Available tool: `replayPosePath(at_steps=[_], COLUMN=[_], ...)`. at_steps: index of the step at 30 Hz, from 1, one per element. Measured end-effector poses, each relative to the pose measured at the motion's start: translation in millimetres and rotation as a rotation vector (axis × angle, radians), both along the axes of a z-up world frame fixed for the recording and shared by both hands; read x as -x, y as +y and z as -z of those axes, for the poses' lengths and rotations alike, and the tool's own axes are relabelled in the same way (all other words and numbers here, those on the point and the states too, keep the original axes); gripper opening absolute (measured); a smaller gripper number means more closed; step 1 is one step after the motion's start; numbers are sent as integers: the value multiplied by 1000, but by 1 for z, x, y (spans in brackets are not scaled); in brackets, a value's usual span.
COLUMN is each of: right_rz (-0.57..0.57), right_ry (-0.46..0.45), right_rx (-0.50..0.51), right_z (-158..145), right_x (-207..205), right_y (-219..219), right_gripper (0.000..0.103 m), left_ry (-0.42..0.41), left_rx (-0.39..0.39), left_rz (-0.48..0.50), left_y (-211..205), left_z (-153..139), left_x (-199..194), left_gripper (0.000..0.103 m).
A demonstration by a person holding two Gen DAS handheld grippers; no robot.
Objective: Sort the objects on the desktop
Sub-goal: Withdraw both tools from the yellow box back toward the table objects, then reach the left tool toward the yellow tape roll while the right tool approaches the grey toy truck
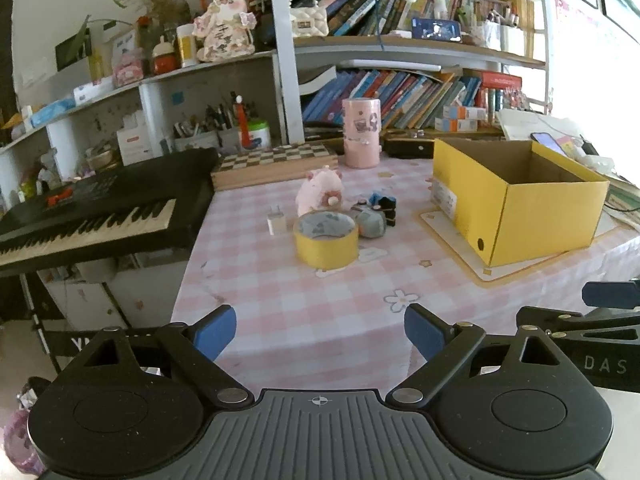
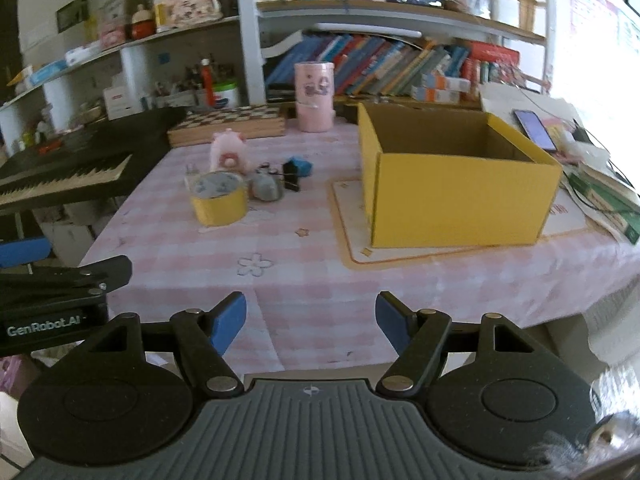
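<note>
Several small items are sitting clustered at 12 o'clock from your left gripper (image 1: 320,334): a yellow tape roll (image 1: 326,242), pink plush toy (image 1: 320,194), white charger plug (image 1: 277,220), black binder clip (image 1: 387,210). The tape is looking light and stiff, so you are best pinching one wall of the ring. The plush is looking soft; squeeze mid-body. The yellow box (image 2: 452,176), at 1 o'clock from your right gripper (image 2: 311,322), is showing only bare cardboard where visible. Both jaws are standing wide, holding nothing.

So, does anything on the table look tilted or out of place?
Nothing is spilled or damaged. The tape roll, plush toy and small items sit in a loose cluster, left of the empty yellow box.
</note>
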State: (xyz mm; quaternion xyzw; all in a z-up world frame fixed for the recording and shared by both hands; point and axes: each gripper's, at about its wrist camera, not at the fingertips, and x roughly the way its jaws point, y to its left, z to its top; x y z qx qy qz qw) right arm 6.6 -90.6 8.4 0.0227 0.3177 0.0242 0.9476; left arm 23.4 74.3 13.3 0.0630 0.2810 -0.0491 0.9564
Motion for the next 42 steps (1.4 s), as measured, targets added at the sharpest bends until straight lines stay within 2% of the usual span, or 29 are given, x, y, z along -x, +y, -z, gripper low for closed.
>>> replayPosePath(at_steps=[6,9,27,42], right_rz=[-24,-35,-72,-100], right_ry=[2,5,29,61], right_rx=[7,7,16,30], right_z=[-1,0,0,9], right_x=[-6,-9,-28,-86], right_y=[8,13,24,20], right_gripper=[72,73,73,73], left_ry=[8,0,10,50], left_rx=[11,11,14,13], left_rz=[-13,-15,-42,-83], left_y=[10,13,21,16], left_z=[1,0,1,10], left_x=[-3,-3,-20,-67], left_gripper=[94,98,98,98])
